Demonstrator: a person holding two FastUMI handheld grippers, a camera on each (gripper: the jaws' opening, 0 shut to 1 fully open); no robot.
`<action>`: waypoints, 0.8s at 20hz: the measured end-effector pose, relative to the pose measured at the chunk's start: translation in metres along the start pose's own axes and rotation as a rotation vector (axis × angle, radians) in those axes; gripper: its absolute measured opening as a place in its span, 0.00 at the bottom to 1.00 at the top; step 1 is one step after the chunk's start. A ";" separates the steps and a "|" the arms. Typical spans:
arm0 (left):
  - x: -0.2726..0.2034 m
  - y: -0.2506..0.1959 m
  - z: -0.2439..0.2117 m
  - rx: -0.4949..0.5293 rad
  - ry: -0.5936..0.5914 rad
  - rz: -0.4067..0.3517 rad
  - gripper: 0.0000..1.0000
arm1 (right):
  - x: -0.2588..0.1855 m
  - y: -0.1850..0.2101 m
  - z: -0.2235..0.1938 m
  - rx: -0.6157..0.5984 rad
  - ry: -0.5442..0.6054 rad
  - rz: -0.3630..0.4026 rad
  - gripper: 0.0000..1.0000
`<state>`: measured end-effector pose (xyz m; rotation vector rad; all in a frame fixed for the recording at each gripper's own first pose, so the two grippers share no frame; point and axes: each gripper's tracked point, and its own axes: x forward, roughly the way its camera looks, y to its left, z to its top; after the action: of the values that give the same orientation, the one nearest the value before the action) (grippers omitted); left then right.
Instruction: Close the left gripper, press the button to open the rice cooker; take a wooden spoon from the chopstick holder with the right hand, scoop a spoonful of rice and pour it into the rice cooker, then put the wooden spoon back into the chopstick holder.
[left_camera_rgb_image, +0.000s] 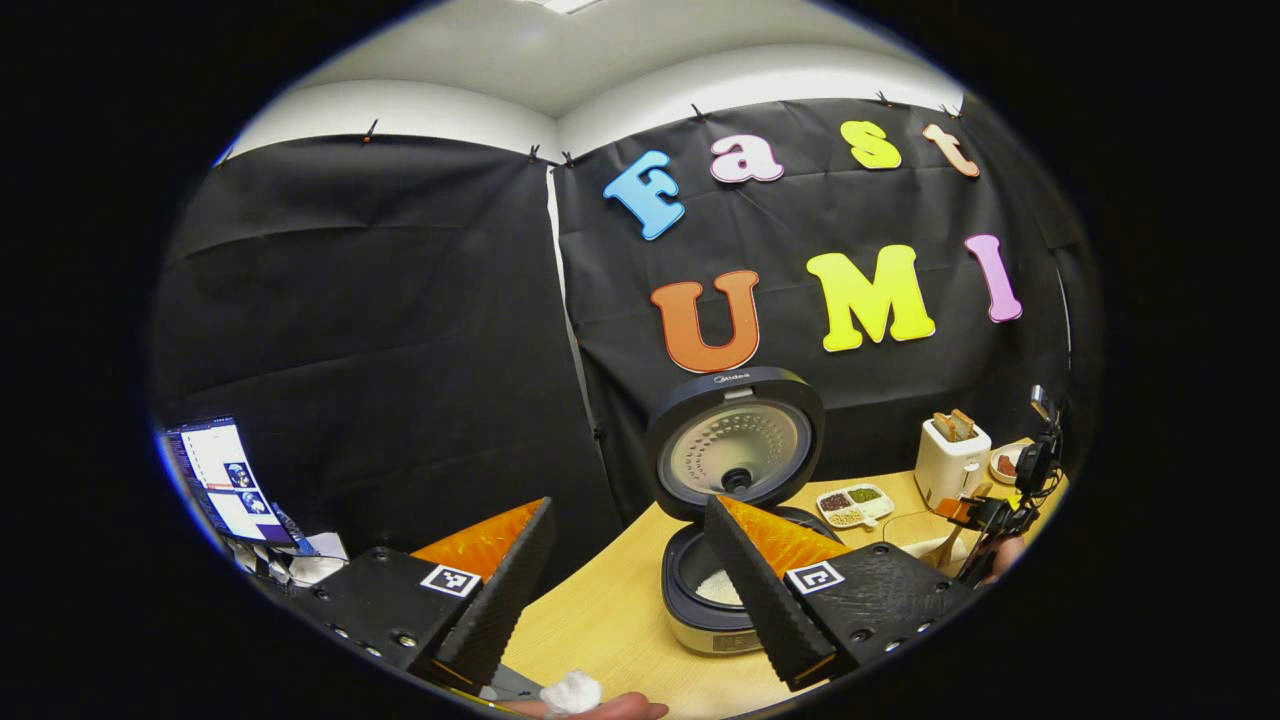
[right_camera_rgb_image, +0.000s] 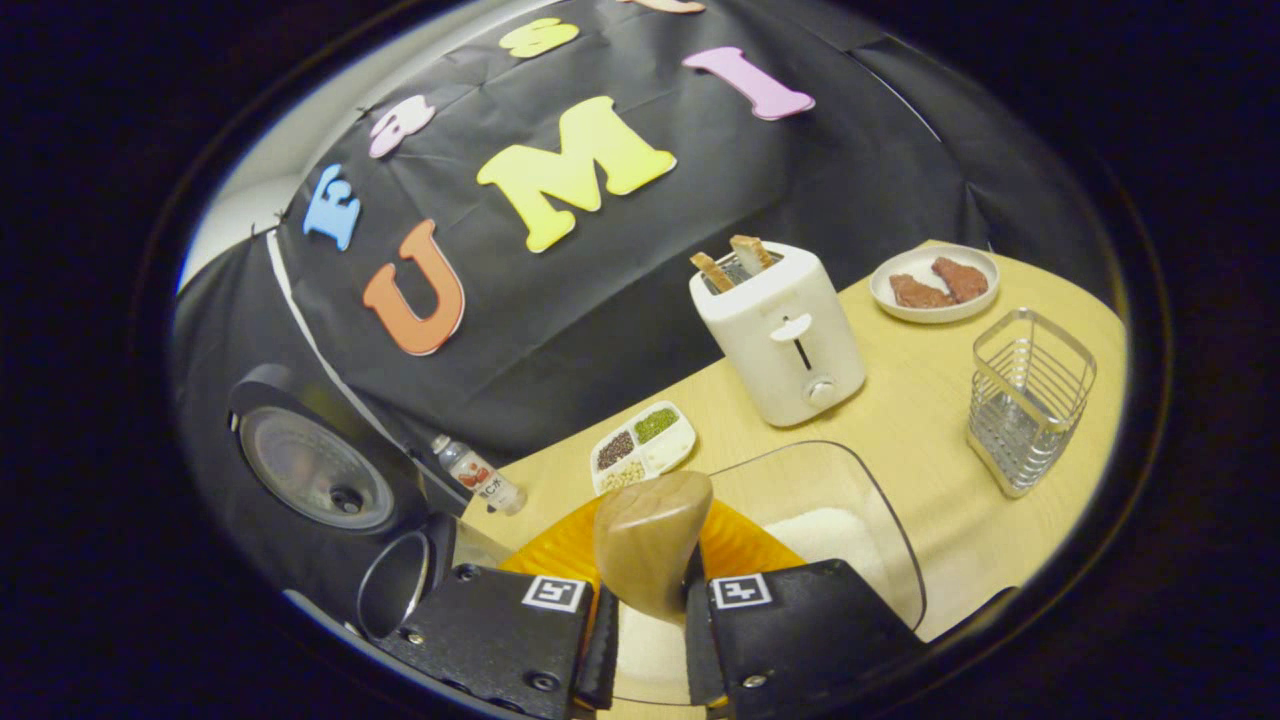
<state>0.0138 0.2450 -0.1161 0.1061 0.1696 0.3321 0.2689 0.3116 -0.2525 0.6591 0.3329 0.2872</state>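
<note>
Wooden bench (right_camera_rgb_image: 900, 410) carries everything, and the risks run across it from left to right. At the far left of the right gripper view the rice cooker (right_camera_rgb_image: 300, 470) stands with its lid up, so the button step looks done; in the left gripper view the left tool (left_camera_rgb_image: 630, 560) hangs spread wide in front of it, pinching nothing, with some white rice already showing in the pot. Just right of the cooker a small bottle (right_camera_rgb_image: 480, 478) lies on its side beside a divided dish of grains (right_camera_rgb_image: 645, 445), and a wide carry could clip either one. In the middle, the right tool (right_camera_rgb_image: 648, 625) is pressed together on the wooden spoon (right_camera_rgb_image: 650, 540), bowl upward, above the clear rice container (right_camera_rgb_image: 850, 530). As I judge it, the pinch sits low on the spoon, so a loaded bowl may twist and spill rice. Farther right stand the toaster (right_camera_rgb_image: 785, 335) and the wire chopstick holder (right_camera_rgb_image: 1025, 400), well apart from the cooker; a hurried return could tip that light holder.
</note>
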 end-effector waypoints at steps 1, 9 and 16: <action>0.000 0.000 0.001 -0.001 -0.002 0.000 0.95 | 0.000 -0.006 0.001 0.059 -0.006 0.007 0.33; 0.003 0.001 0.006 -0.002 -0.006 0.005 0.95 | 0.005 -0.029 0.012 0.416 -0.040 0.062 0.32; 0.003 0.003 0.017 0.006 -0.027 0.006 0.95 | -0.001 -0.036 0.024 0.667 -0.079 0.120 0.32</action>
<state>0.0188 0.2473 -0.0997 0.1173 0.1433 0.3355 0.2834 0.2706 -0.2576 1.3473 0.3134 0.2628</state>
